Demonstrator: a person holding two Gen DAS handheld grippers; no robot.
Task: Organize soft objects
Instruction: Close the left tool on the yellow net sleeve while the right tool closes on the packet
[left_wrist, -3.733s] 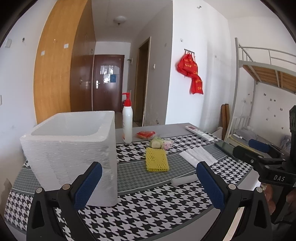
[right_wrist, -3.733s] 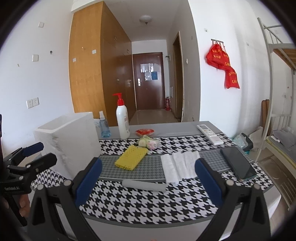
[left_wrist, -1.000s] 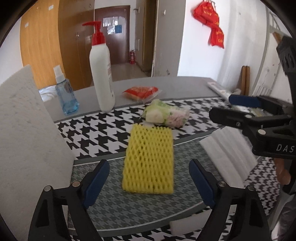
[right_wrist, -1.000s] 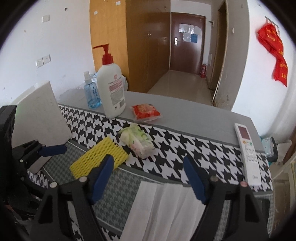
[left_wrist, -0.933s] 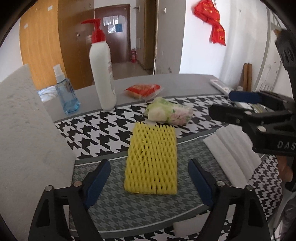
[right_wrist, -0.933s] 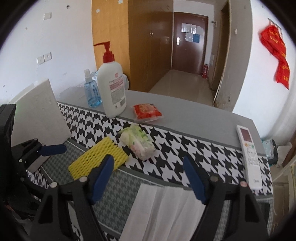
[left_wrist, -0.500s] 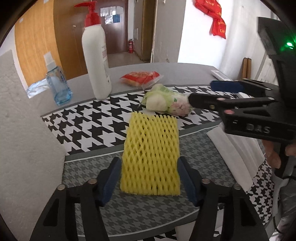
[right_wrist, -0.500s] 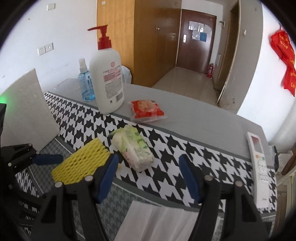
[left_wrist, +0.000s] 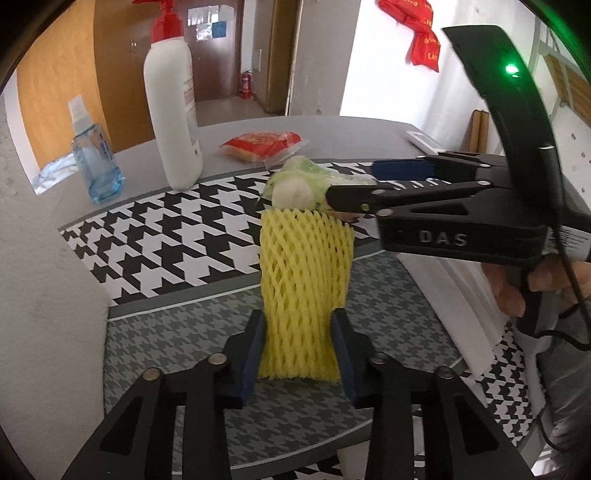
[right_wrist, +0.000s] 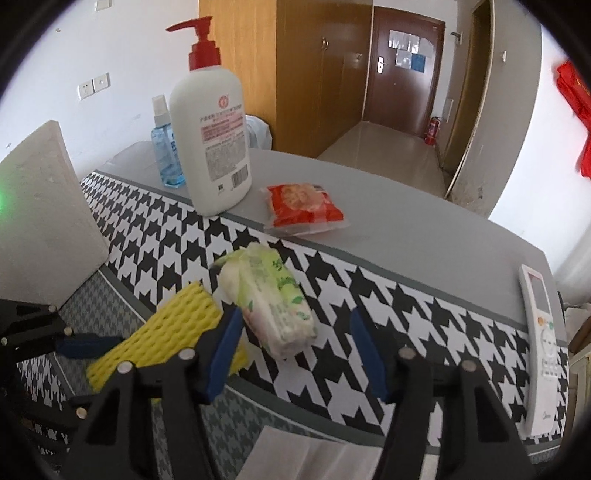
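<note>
Black claw (left_wrist: 298, 354), blue pads (left_wrist: 250, 354), "DAS" marking.

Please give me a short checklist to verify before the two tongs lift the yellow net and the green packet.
1. Left tongs pads on both sides of the yellow foam net, jaws closing: ok.
2. Net squeezed firmly enough to lift: cannot tell.
3. Green tissue packet between the right tongs, jaws closing: ok.
4. Right pads already touching the packet: not ok, gaps remain.
5. Net and packet apart: cannot tell, edges meet.
6. Pump bottle clear of both: ok.
</note>
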